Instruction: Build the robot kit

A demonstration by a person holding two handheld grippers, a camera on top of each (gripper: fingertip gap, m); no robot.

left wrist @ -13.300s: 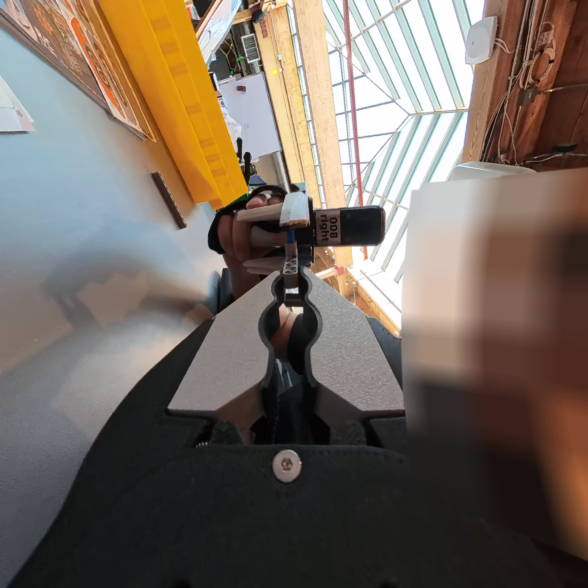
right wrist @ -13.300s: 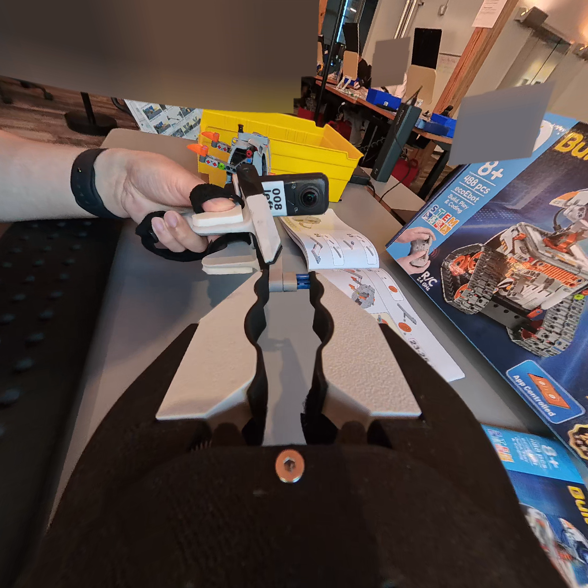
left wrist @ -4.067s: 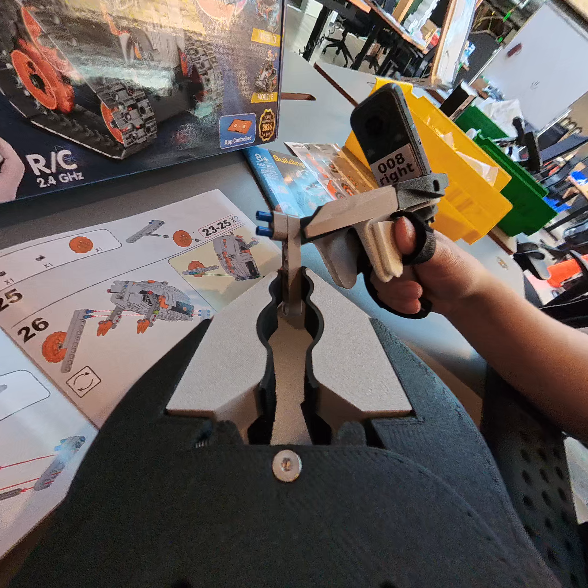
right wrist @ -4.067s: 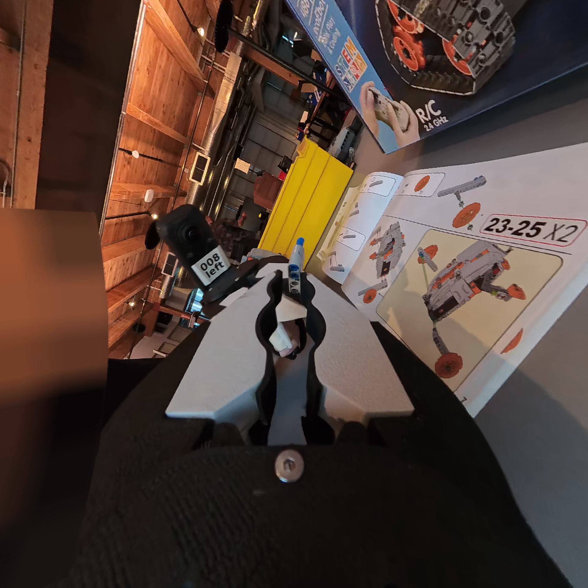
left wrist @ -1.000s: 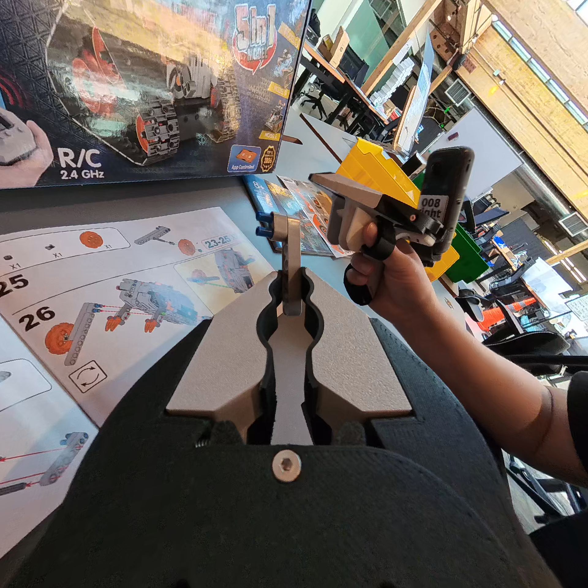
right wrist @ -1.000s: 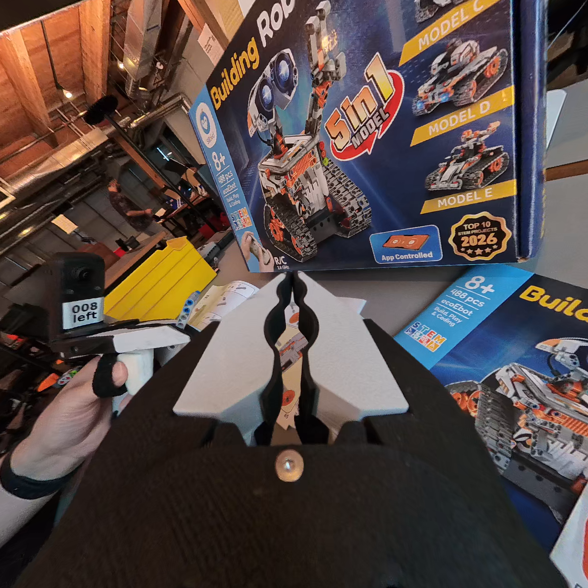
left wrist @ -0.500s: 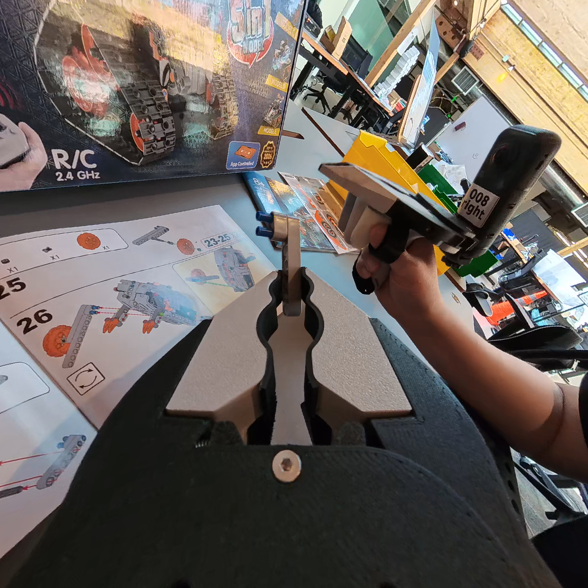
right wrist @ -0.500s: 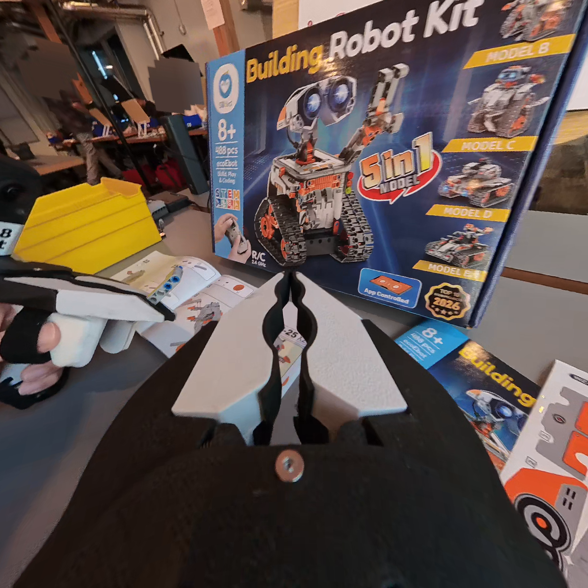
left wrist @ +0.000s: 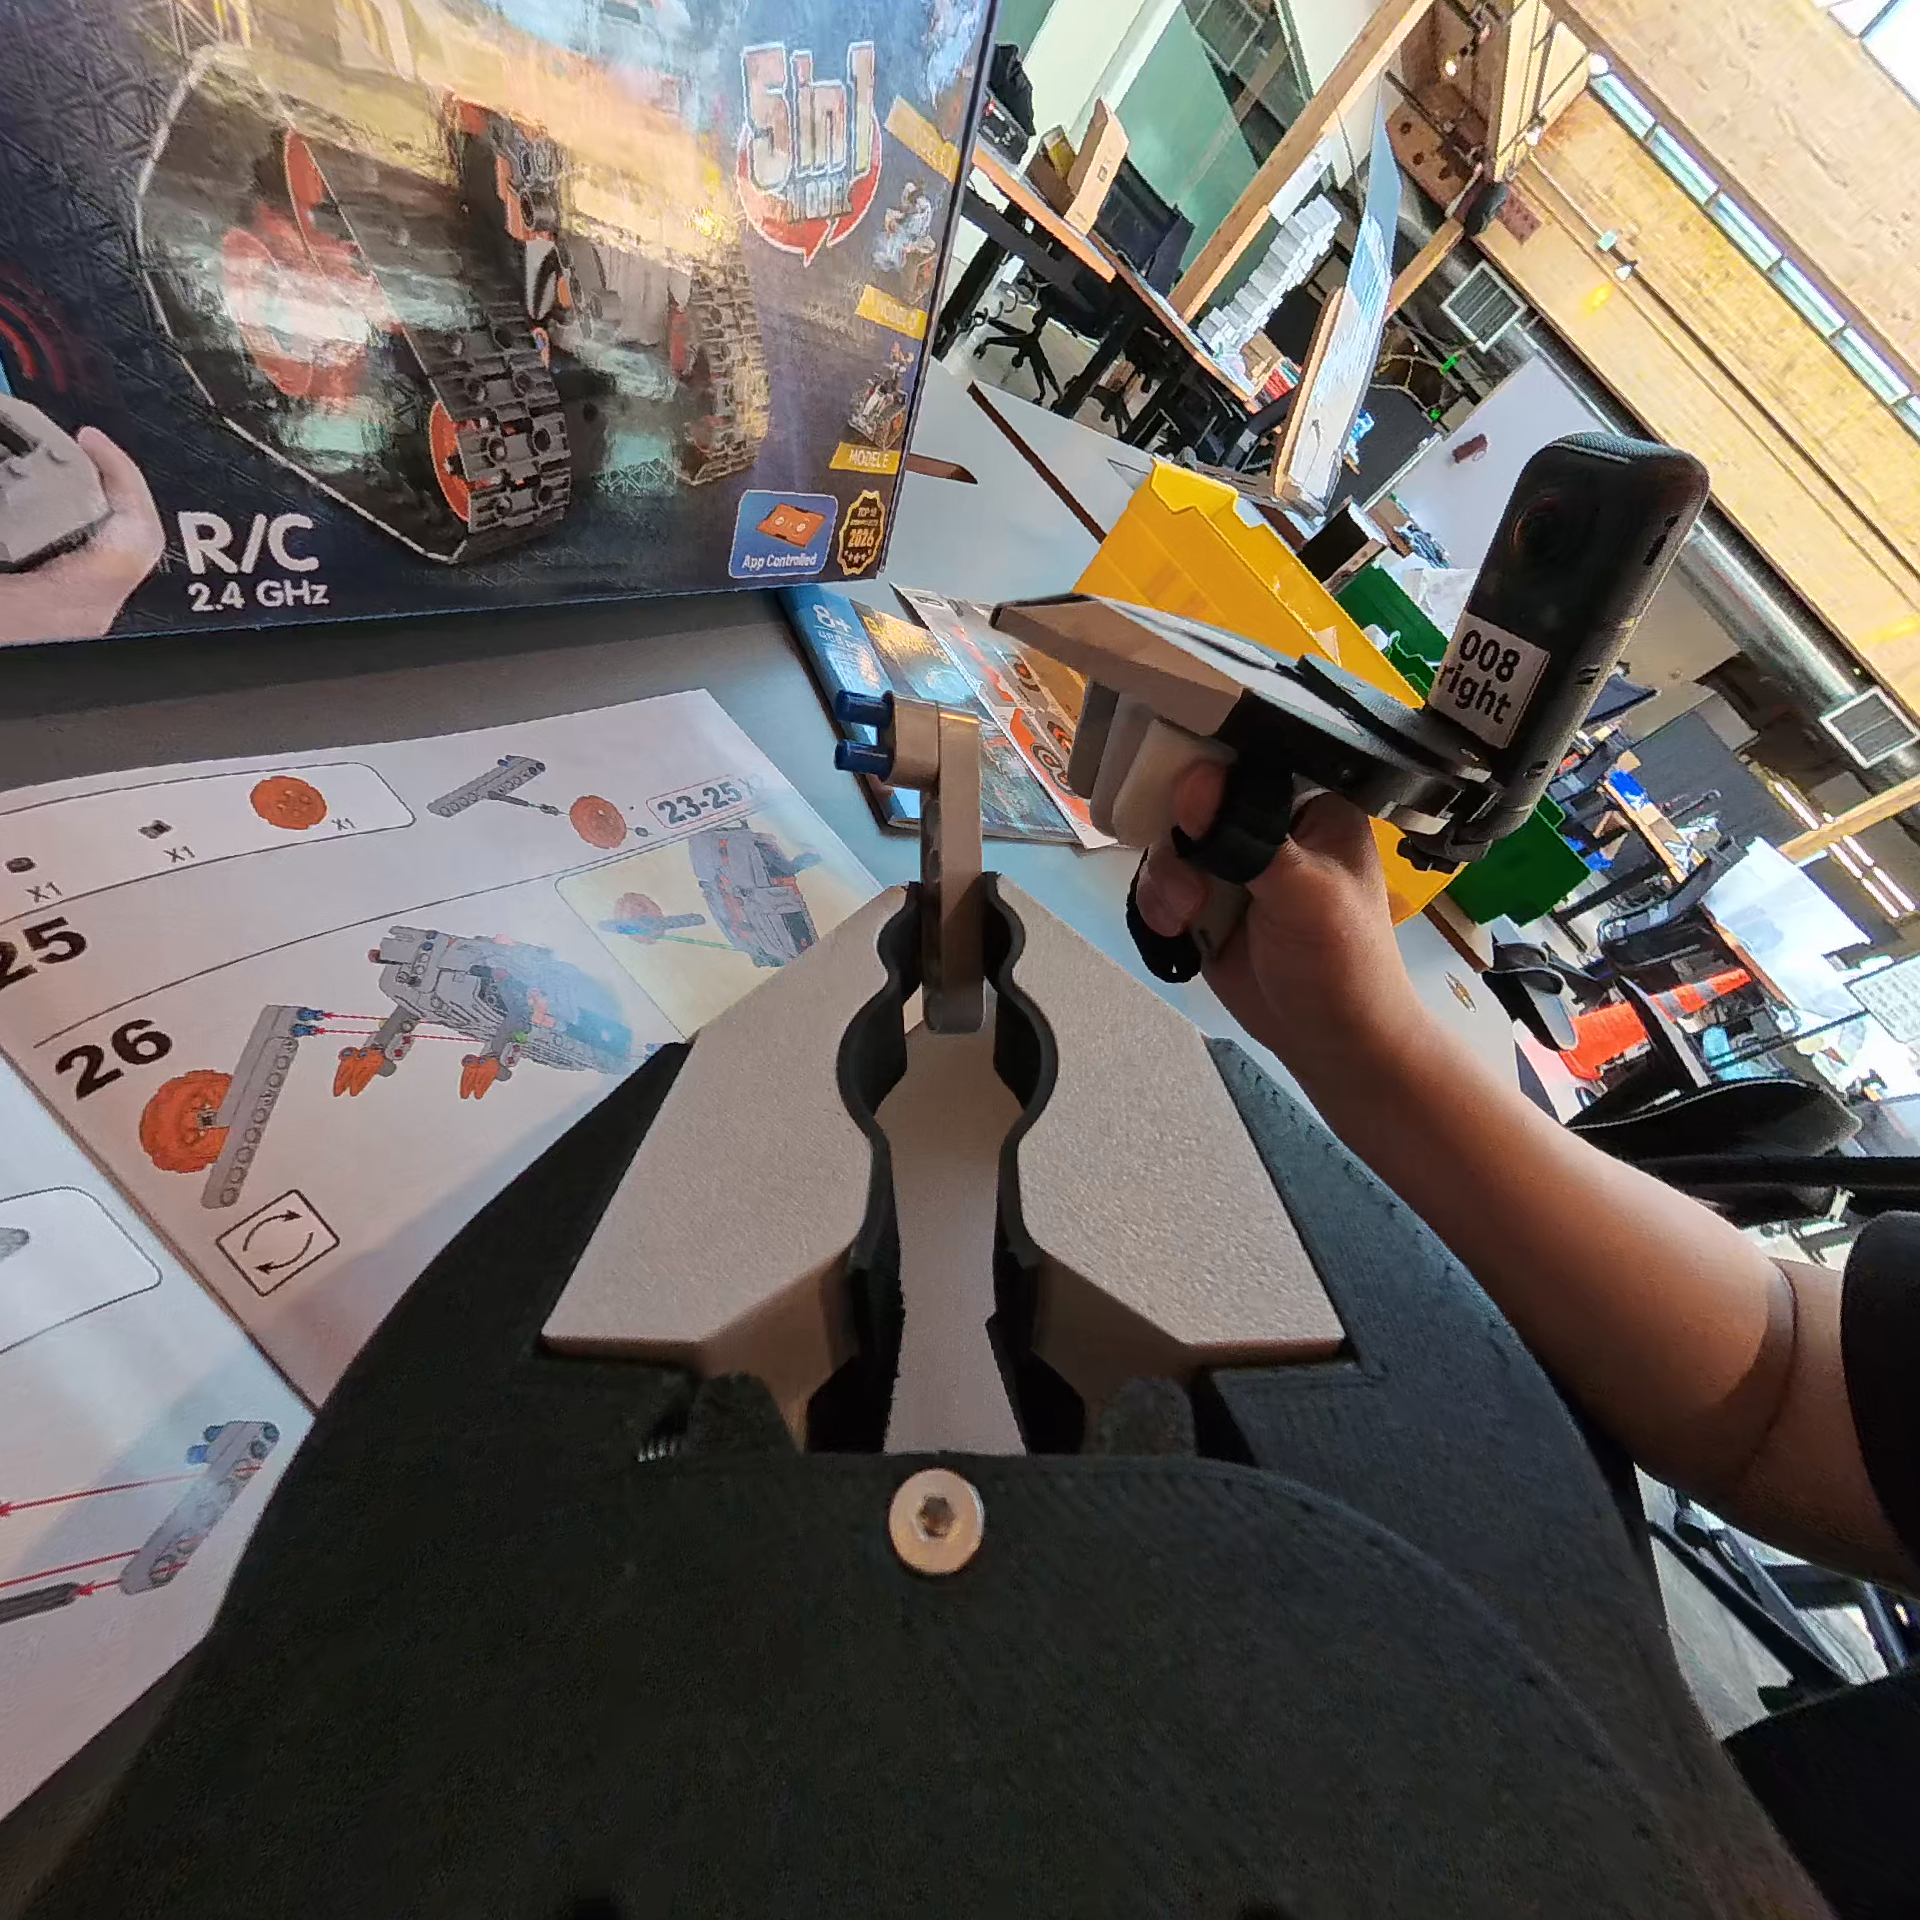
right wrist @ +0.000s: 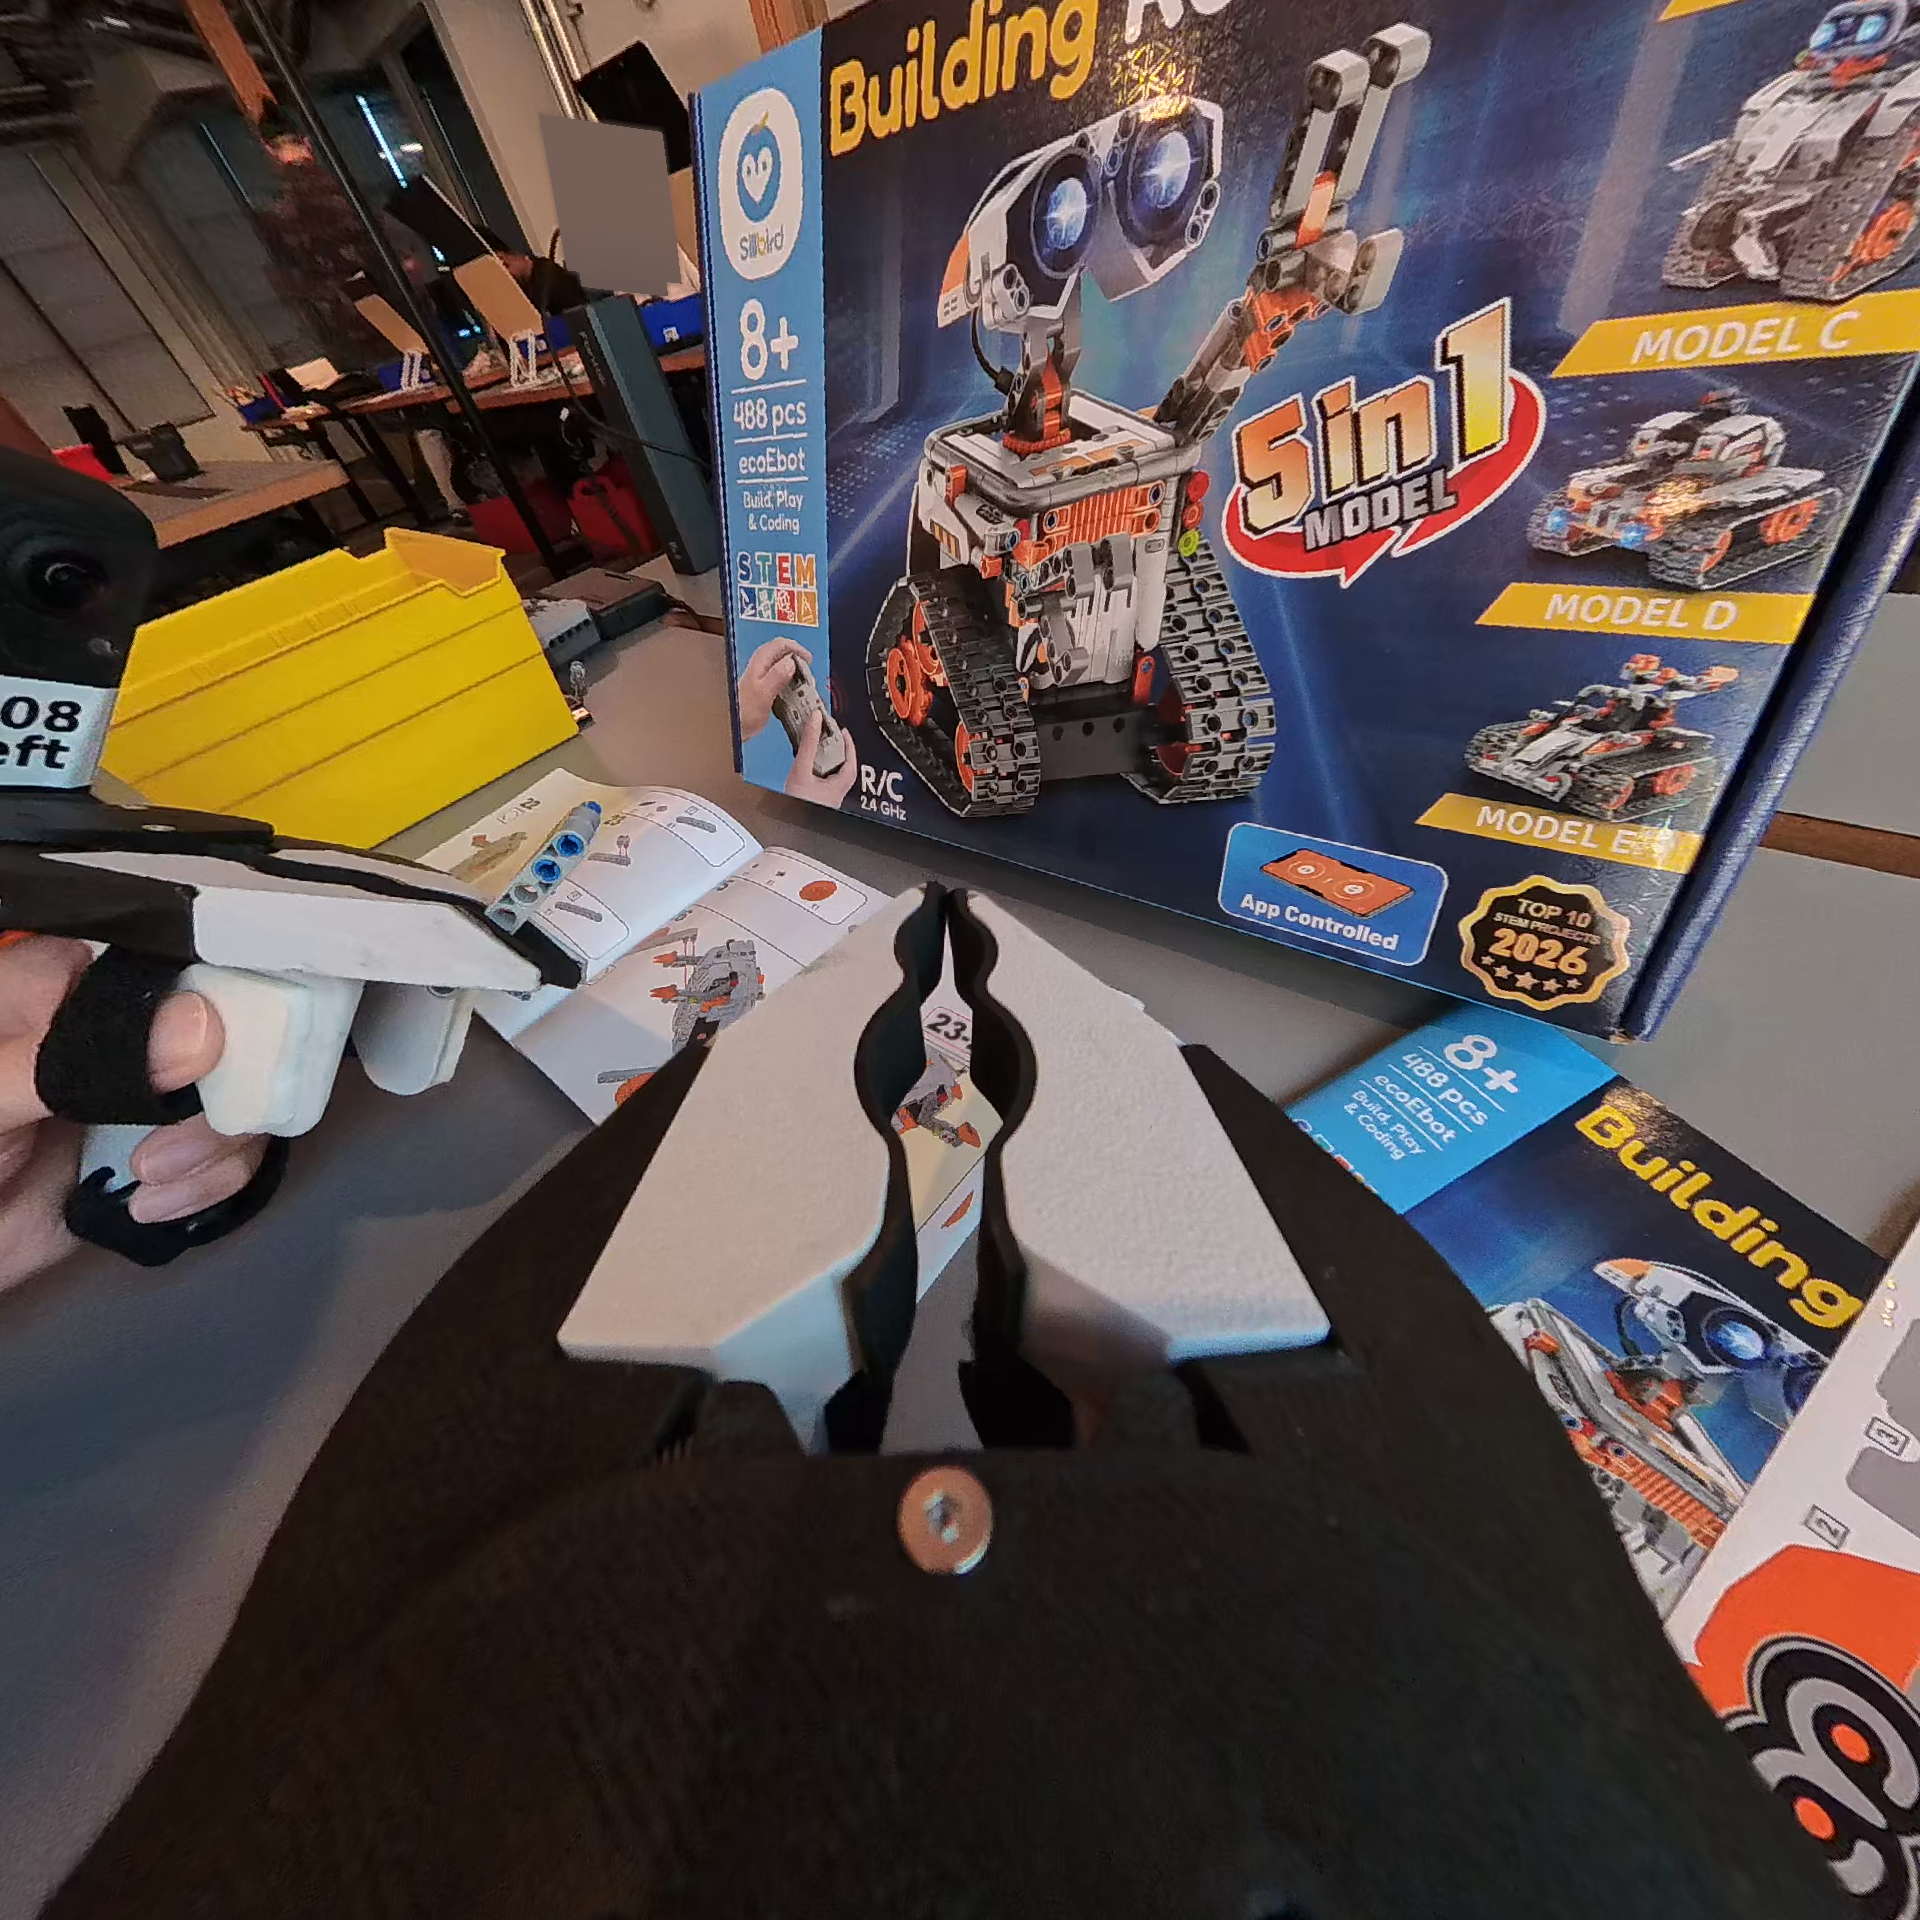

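My left gripper (left wrist: 954,896) is shut on a grey beam (left wrist: 950,831) with two blue pins (left wrist: 862,730) at its far end, held above the open instruction booklet (left wrist: 416,935). The beam also shows in the right wrist view (right wrist: 540,868), sticking out of the left gripper's tips (right wrist: 525,951) at the left. My right gripper (right wrist: 948,902) is shut and empty, over the booklet (right wrist: 665,904), to the right of the left one. It shows in the left wrist view (left wrist: 1023,623) at the upper right, clear of the beam.
A large blue kit box (right wrist: 1299,468) stands at the back of the grey table (right wrist: 260,1351). A yellow bin (right wrist: 312,686) sits at the left. A smaller blue booklet (right wrist: 1621,1226) and a white and orange sheet (right wrist: 1829,1558) lie at the right. Left tips to right tips: about 10 cm.
The right gripper let go of the beam it earlier gripped with the left, and drew off to the right. Over the last second it has levelled out and dropped lower. The left gripper stays still.
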